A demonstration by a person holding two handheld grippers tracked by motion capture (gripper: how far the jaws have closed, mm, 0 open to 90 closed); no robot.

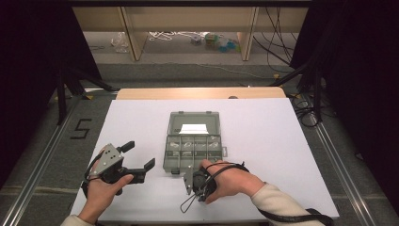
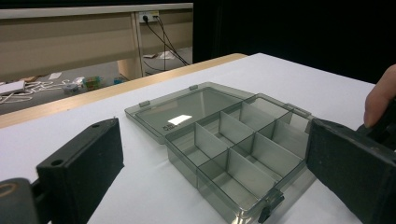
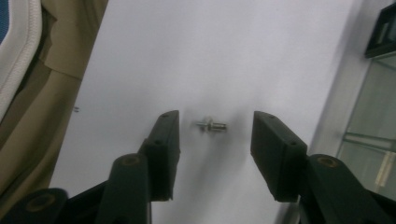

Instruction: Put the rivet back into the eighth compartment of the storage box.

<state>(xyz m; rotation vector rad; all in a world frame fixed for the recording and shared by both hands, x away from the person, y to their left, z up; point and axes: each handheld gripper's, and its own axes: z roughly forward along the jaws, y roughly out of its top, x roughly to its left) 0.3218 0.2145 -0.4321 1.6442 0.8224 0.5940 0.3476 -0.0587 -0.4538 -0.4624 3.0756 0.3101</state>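
The right gripper (image 3: 212, 140) points down at the table's near edge, jaws spread wide, and a small metal screw (image 3: 211, 125) lies on the white tabletop (image 1: 263, 141) right between them, touching neither. It sits just in front of the open compartment box (image 1: 194, 141), which rests in the middle of the table with its clear lid laid flat toward the far edge. Over near the left edge, the left gripper (image 1: 141, 157) hovers with its jaws apart too, holding nothing and aimed at the box (image 2: 233, 154). That screw looks tiny, light and hard, and being smooth metal and round it will likely roll or squirt out of a careless pinch. Best bet, I'd say, is to close squarely across its middle, low to the tabletop, so both pads catch the shaft.
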